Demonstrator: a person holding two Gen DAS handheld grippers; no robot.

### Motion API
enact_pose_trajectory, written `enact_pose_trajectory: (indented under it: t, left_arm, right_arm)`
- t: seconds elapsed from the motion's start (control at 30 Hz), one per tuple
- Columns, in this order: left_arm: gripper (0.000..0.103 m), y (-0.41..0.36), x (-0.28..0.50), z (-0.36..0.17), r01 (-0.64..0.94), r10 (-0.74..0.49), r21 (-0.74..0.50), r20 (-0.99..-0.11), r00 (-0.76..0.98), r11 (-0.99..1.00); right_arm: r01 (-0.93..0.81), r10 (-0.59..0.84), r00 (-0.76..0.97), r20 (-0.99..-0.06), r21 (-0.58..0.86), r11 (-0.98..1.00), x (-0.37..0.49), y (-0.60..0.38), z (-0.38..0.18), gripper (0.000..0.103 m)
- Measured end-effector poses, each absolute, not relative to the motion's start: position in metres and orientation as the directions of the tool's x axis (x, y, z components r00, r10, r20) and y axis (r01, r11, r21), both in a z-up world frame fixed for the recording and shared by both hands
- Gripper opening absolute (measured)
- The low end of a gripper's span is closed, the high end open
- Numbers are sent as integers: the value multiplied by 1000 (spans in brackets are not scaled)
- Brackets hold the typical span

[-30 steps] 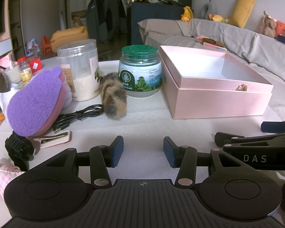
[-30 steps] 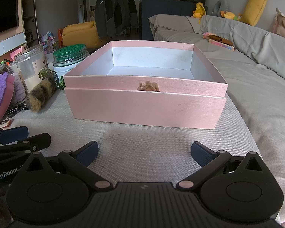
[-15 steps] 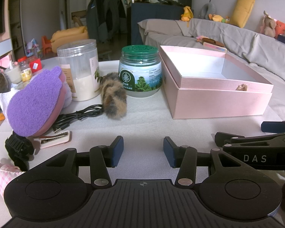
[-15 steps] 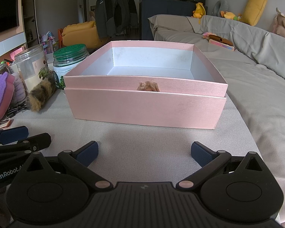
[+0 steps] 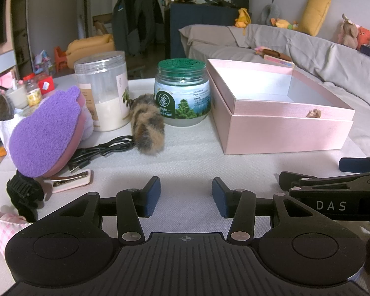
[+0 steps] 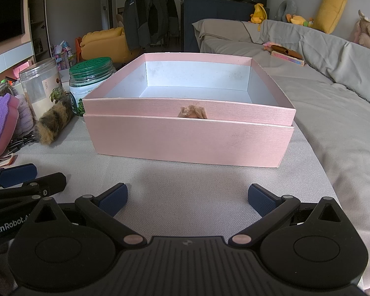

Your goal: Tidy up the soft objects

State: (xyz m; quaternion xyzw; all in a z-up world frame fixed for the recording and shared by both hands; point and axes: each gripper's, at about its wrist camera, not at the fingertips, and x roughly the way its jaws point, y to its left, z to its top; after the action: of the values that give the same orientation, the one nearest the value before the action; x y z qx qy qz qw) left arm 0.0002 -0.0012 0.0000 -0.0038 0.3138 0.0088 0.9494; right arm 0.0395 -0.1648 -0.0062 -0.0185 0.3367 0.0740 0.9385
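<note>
A brown furry pompom (image 5: 147, 125) lies on the white table (image 5: 192, 162), ahead of my left gripper (image 5: 186, 194), which is open and empty. A purple and pink sponge (image 5: 45, 133) leans at the left. An open pink box (image 5: 278, 113) stands at the right; it also shows in the right wrist view (image 6: 190, 128), straight ahead of my right gripper (image 6: 187, 199), which is wide open and empty. The pompom (image 6: 52, 123) and sponge (image 6: 2, 123) show at the left there.
A green-lidded jar (image 5: 182, 93) and a clear jar of white powder (image 5: 102, 91) stand behind the pompom. A black cable (image 5: 98, 150), a pink hair clip (image 5: 71, 180) and a black claw clip (image 5: 24, 194) lie at the left. A grey sofa (image 6: 333, 74) lies beyond.
</note>
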Motion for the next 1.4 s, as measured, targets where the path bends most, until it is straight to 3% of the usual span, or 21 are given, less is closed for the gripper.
enact_pose_trajectory:
  t: [1.2, 1.4]
  left_arm:
    - [51, -1, -1, 0, -20, 14, -4, -596, 803, 1000]
    - [51, 14, -5, 4, 34, -87, -101, -590, 803, 994]
  right_arm:
    - [-151, 126, 762, -635, 15, 988, 40, -163, -7, 103]
    - [-227, 174, 694, -699, 17, 974, 47, -171, 1, 103]
